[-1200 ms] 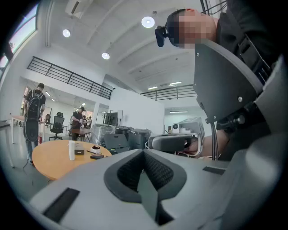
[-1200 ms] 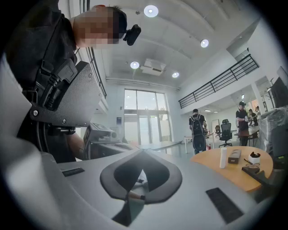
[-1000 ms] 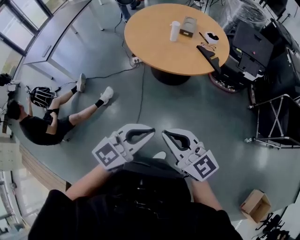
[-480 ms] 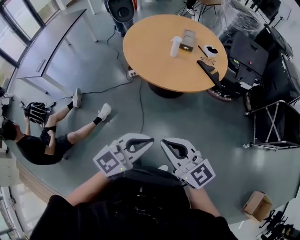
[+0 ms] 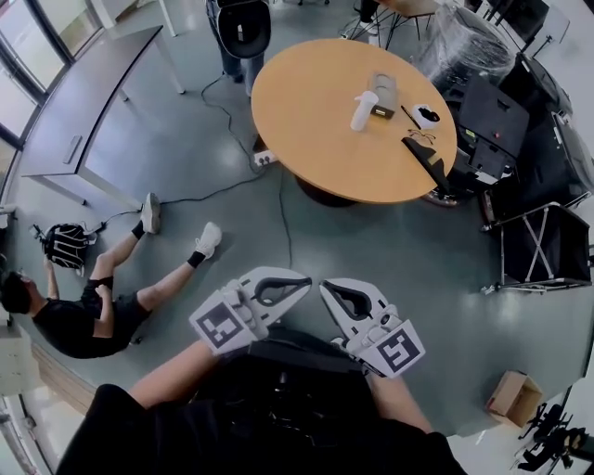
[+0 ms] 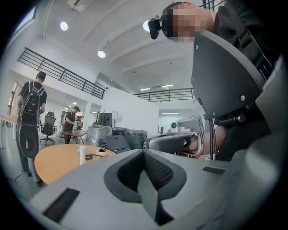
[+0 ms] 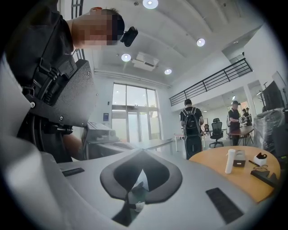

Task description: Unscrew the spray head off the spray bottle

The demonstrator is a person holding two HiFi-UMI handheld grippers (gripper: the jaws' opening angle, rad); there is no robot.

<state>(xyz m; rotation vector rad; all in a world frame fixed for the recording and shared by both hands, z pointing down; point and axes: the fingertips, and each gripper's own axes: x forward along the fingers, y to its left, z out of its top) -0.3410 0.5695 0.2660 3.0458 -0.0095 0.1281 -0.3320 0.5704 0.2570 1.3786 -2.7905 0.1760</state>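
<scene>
Nearest the wearer, the left gripper [image 5: 295,282] and the right gripper [image 5: 330,293], both white plastic with square-marker cubes, are held level side by side, well short of the round orange-brown wooden table [image 5: 316,121]. Each gripper's jaws are pressed together with nothing between them.

Between the grippers and the table lies grey floor crossed by a thin dark cable [image 5: 283,199], which runs to a white power strip [image 5: 264,158] at the table's left foot. A seated person [image 5: 93,306] stretches their legs out to the left of the table, well apart from it.

The task's thing, a slim white plastic spray bottle [image 5: 364,111], stands upright on the far-right part of the table with its white spray head [image 5: 369,96] screwed on and untouched. A small grey box [image 5: 381,96] sits just beside it, and a white dish [image 5: 427,115] and a pair of spectacles [image 5: 419,137] lie further right. A standing person with a black backpack [image 5: 239,28] is at the table's far-left edge.

Judged risks:
- **Cable:** it lies across the approach and could catch a foot.
- **Shut jaws:** if they arrive at the table shut, they would push the tall, narrow bottle over rather than grasp it.
- **Grey box:** it crowds one side of the bottle, so a jaw could strike it.
- **Unscrewing:** if the body is held too lightly, the whole bottle may spin in the grip instead of the head loosening.
</scene>
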